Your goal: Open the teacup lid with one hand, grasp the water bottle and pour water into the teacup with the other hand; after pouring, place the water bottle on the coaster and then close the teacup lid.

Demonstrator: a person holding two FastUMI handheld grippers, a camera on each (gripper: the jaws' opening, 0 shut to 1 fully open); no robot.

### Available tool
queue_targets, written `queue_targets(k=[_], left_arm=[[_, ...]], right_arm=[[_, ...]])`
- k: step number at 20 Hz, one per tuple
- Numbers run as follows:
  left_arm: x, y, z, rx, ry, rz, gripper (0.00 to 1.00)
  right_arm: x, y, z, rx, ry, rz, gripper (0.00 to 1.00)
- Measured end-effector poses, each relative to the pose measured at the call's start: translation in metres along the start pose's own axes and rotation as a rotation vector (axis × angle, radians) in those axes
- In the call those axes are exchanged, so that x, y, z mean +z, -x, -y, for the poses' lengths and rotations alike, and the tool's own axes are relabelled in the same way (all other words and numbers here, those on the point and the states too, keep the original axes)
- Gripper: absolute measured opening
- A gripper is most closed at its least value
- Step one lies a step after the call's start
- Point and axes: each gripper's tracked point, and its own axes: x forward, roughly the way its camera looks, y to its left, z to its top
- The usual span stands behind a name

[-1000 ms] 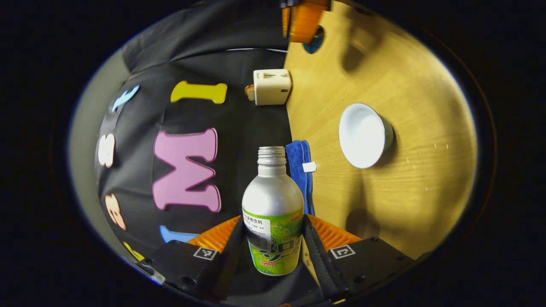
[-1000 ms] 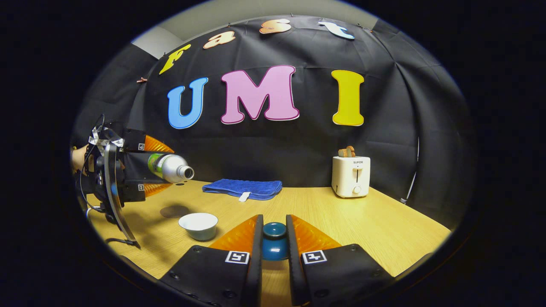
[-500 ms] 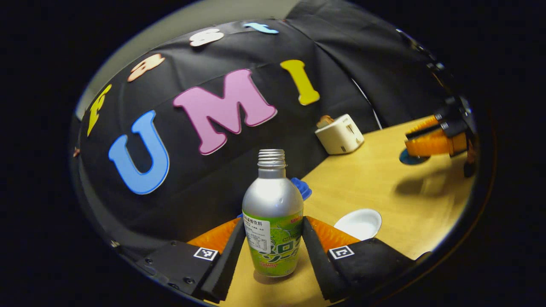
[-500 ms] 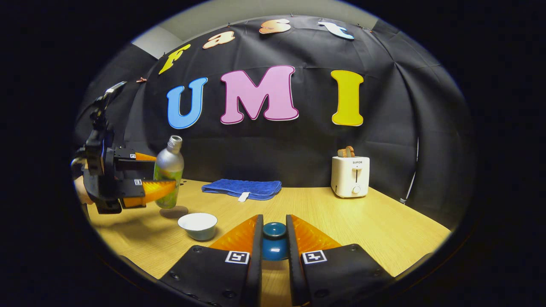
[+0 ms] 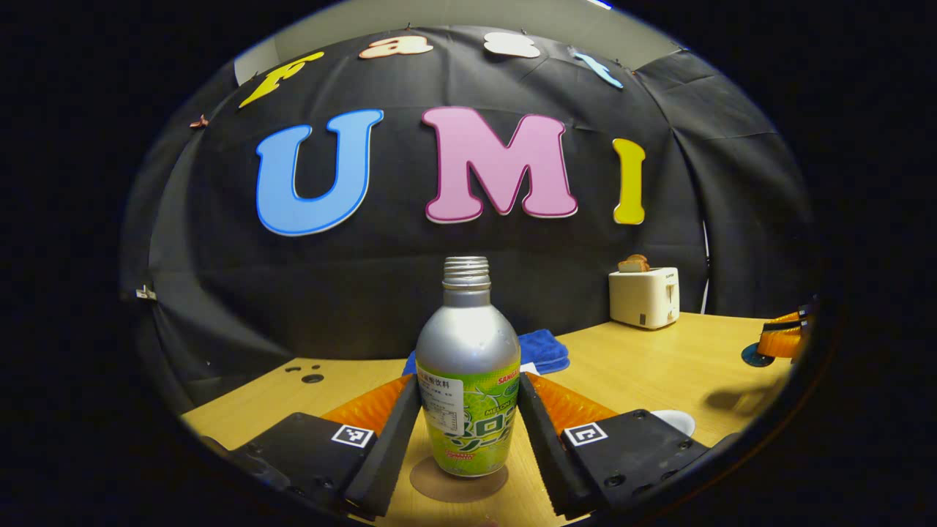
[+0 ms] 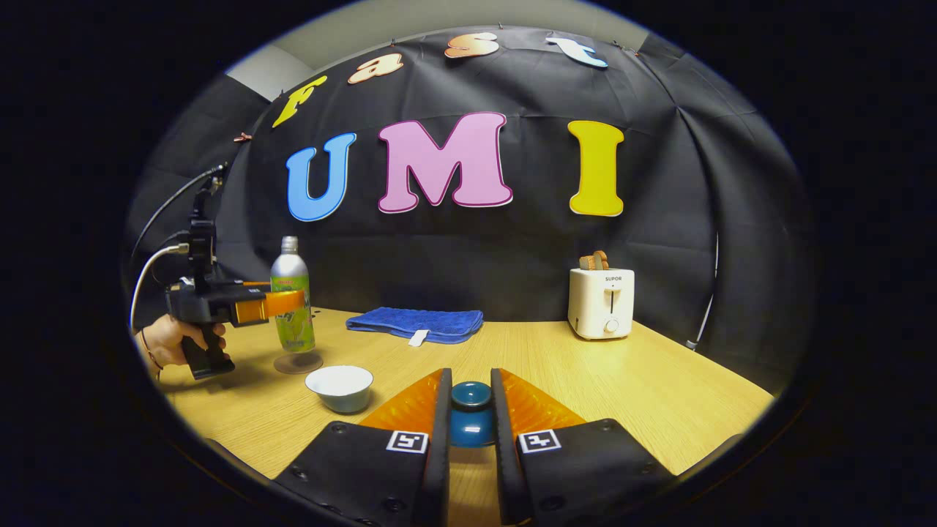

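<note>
**Hidden, cropped or too small to tell**

Lower sides of the bottle [image 5: 468,380] covered by the left gripper's [image 5: 468,439] fingers in the left gripper view; coaster [image 5: 459,481] partly covered by the bottle's base at lower centre. Cup [image 5: 675,420] at lower right mostly behind the gripper body. Right gripper [image 5: 783,338] cropped at the right edge. Lid [image 6: 471,414] flanked by the right gripper's fingers [image 6: 442,432] in the right gripper view, sides unseen. Hand [image 6: 170,342] cut at the left edge. Label print too small to make out.
</note>
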Motion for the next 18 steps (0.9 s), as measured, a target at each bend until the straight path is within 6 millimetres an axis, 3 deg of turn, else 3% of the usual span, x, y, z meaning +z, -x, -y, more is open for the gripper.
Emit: queue_targets(k=[2,14,17,18], left_arm=[[-0.006,0.008,-0.007,0.023,0.016,-0.012,0.80],[-0.018,0.011,-0.009,0.070,0.040,-0.065,0.83],[-0.020,0.024,-0.013,0.089,0.051,-0.088,0.98],[-0.019,0.027,-0.013,0.093,0.065,-0.087,0.98]], right_arm=[[0.000,0.000,0.000,0.000,0.000,0.000,0.30],[0.000,0.000,0.000,0.001,0.000,0.000,0.30],[0.000,0.000,0.000,0.001,0.000,0.000,0.30],[0.000,0.000,0.000,0.001,0.000,0.000,0.30]])
